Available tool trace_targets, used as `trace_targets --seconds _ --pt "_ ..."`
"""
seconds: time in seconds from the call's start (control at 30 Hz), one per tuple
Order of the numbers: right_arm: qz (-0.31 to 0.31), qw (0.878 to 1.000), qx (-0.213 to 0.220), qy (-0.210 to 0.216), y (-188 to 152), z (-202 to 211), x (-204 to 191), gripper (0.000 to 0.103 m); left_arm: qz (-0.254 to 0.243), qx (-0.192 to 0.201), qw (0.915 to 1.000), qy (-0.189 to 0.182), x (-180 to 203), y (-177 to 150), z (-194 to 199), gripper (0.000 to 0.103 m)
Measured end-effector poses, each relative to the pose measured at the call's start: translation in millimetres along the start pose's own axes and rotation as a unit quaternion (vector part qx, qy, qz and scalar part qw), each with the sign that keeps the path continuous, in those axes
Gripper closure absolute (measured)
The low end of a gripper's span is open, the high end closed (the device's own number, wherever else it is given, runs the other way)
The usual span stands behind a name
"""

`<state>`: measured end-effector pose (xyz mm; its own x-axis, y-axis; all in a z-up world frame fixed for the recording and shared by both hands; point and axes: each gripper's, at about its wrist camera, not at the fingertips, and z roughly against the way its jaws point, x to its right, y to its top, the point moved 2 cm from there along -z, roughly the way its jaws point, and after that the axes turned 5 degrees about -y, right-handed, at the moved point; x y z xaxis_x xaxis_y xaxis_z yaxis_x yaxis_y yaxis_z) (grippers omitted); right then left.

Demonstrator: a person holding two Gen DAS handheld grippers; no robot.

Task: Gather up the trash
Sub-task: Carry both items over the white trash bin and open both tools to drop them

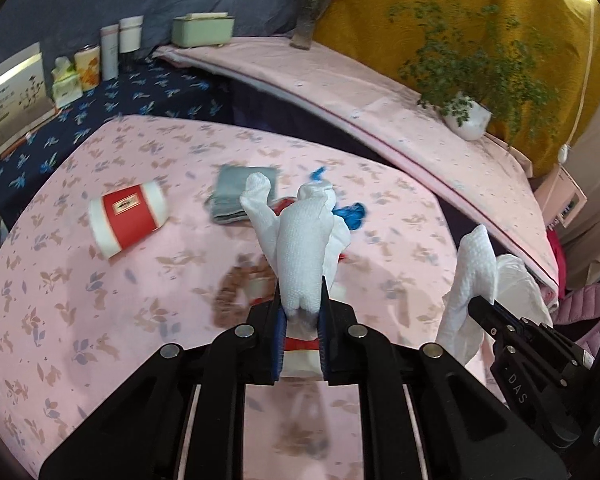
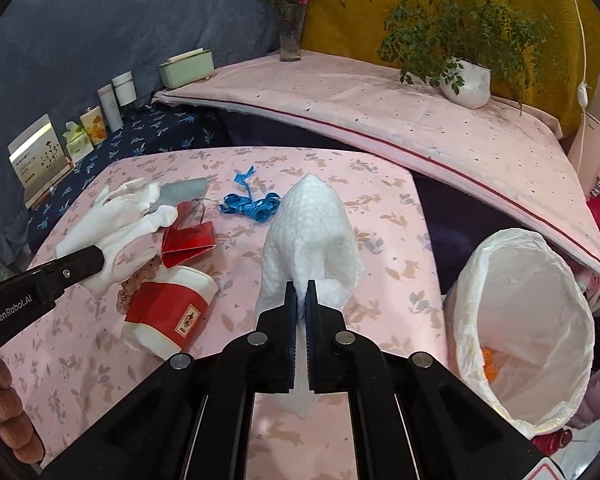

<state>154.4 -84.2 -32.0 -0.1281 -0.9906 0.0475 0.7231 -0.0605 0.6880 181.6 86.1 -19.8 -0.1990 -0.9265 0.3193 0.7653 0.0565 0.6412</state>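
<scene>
Two wads of white paper towel hang from my tongs above the pink rabbit-print tablecloth (image 2: 80,364). My left gripper (image 1: 302,316) pinches one crumpled paper towel (image 1: 300,248) at frame centre in the left view; my right gripper (image 2: 301,292) is pressed together on a second paper towel (image 2: 312,236), centre of the right view. Both wads look clear of the cloth. At lower right of the right view stands the lined trash bin (image 2: 532,320), mouth open, something orange at its bottom. More remains on the table: a red-and-white paper cup (image 2: 168,316) on its side at lower left, red folded paper (image 2: 188,244) just above it, a tangle of blue ribbon (image 2: 252,204) upper centre, and a second paper cup (image 1: 128,214) at the left of the left view. My judgement: carry the right wad over the bin mouth first, release only when it is well inside the rim, then bring the left across without snagging the liner.
</scene>
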Motion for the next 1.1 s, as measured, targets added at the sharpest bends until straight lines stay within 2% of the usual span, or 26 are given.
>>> trace_targets --seconds 0.37,0.73,1.1 --pt "-0.049 0.998 0.021 -0.044 -9.0 33.6 86.4 0.099 -0.069 -0.003 0.9960 -0.056 107.8 -6.5 -2.7 0.090" --pt "-0.088 0.992 0.018 -0.088 -30.2 47.5 164.9 0.099 -0.136 -0.033 0.9839 -0.111 204.6 -28.0 -23.7 0.090" --pt "-0.119 0.986 0.011 -0.114 -46.2 47.9 212.8 0.099 -0.180 -0.046 0.9724 -0.140 266.9 -41.6 -40.8 0.089"
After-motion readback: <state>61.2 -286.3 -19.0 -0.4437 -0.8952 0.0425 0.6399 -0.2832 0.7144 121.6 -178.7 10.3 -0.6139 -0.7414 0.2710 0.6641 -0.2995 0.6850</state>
